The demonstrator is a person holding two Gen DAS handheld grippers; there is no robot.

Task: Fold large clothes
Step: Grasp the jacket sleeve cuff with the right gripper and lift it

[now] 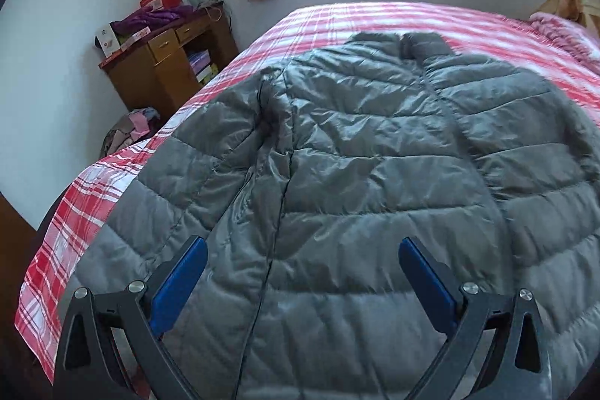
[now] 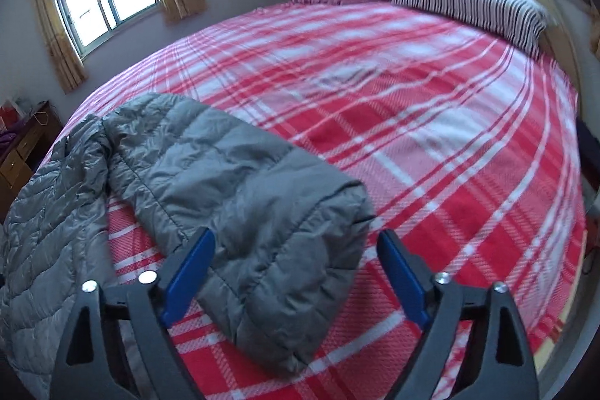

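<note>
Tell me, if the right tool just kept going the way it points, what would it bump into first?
Most likely the grey puffer jacket's sleeve, which lies on the red plaid bedspread right ahead of the open right tool. The cuff end sits between its blue fingers, apparently untouched, though depth is hard to judge.

A grey quilted puffer jacket (image 1: pixel 356 145) lies spread flat on the red-and-white plaid bedspread (image 1: pixel 82 212). The left gripper (image 1: pixel 302 250) hovers over the jacket's lower part, jaws wide apart, gripping nothing.
</note>
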